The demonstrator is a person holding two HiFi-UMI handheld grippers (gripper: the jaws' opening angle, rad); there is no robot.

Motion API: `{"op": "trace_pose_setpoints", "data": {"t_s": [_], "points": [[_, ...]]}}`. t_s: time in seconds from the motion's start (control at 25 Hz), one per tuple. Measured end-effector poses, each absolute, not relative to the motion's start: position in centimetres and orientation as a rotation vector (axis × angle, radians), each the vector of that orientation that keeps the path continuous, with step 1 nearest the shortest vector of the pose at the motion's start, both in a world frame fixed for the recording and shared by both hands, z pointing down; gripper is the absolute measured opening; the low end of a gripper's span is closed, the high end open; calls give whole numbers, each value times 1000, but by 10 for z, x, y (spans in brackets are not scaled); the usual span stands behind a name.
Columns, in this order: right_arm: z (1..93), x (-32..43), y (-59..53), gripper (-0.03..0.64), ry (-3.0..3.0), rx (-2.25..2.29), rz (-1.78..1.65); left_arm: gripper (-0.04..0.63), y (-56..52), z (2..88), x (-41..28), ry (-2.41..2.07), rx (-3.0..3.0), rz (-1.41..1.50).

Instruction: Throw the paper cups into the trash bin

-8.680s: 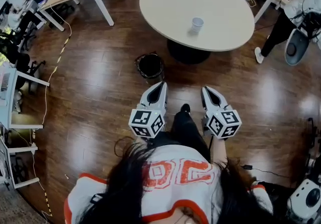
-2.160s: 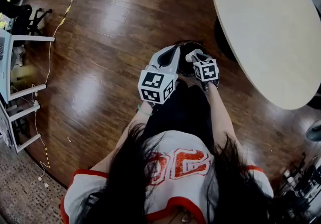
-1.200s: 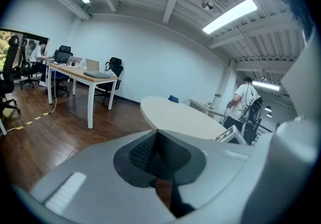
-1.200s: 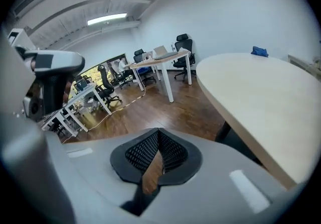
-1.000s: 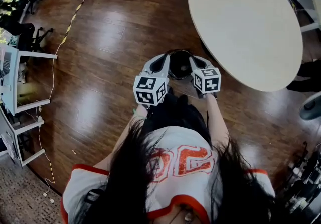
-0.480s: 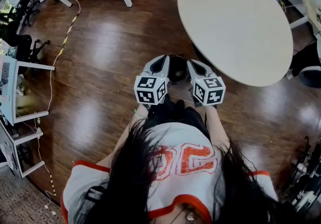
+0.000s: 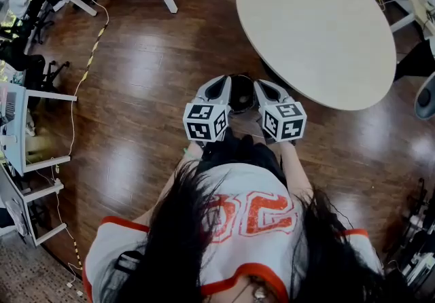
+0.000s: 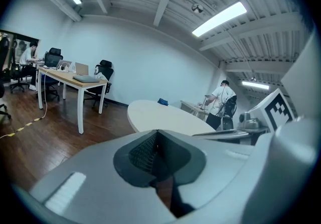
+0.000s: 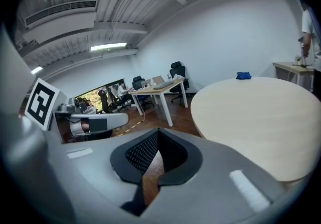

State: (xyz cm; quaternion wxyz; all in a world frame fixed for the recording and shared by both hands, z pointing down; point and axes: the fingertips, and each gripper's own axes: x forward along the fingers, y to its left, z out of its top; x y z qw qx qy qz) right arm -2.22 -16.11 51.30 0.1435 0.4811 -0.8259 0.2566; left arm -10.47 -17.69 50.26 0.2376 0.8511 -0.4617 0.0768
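Beige round table [image 7: 319,23] with no cup on it, black trash bin [image 7: 241,93] at 12 o'clock from the person.
The left gripper [image 7: 219,84] at the bin's 9 o'clock and the right gripper [image 7: 265,87] at its 3 o'clock both have their jaws pressed together on nothing. No paper cup is in sight. Probably it lies in the bin, whose inside is too dark to read, so the task seems finished.
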Motion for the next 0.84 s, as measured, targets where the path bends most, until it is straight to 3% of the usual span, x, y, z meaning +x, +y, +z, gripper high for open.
{"op": "trace_pose_setpoints", "data": {"t_s": [0.84], "points": [[503,-12,-159,0,-2391,1404,747,0,-172,498,-107,-1293,2323,204]]}}
